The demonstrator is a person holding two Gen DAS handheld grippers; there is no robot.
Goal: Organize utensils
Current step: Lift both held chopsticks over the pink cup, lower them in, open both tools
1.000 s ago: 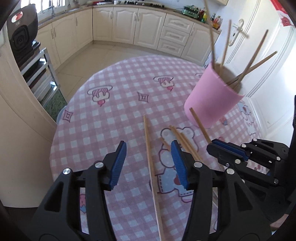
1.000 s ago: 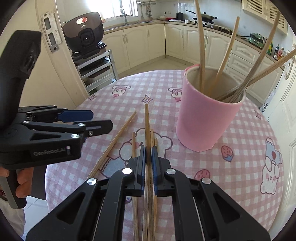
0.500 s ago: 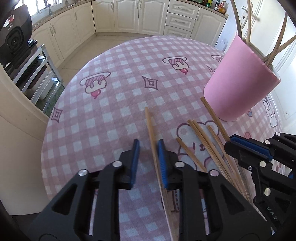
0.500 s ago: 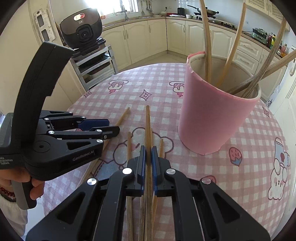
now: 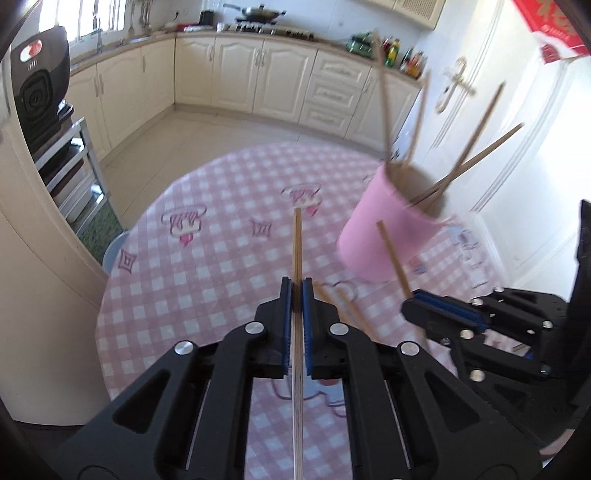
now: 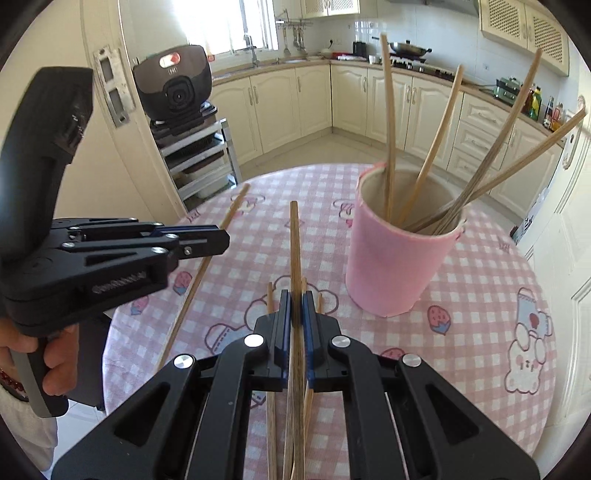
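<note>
Two black plastic grippers, each with blue ribbed pads on the inner faces of its fingers. On the left gripper [image 5: 296,291], round silver screws at the linkage joints and triangular cut-outs in the arms. Same build on the right gripper [image 6: 296,301]. In the right wrist view, raised lettering along the left gripper's side, too blurred to read, and a tall black handle above. A hand [image 6: 44,354] around the grey grip, with dark red beads at the wrist and pale cloth below.

Cream cabinets [image 6: 314,107] line kitchen walls; pale tile floor [image 5: 207,144]; bright window [image 6: 221,26]; white door [image 5: 491,122].
</note>
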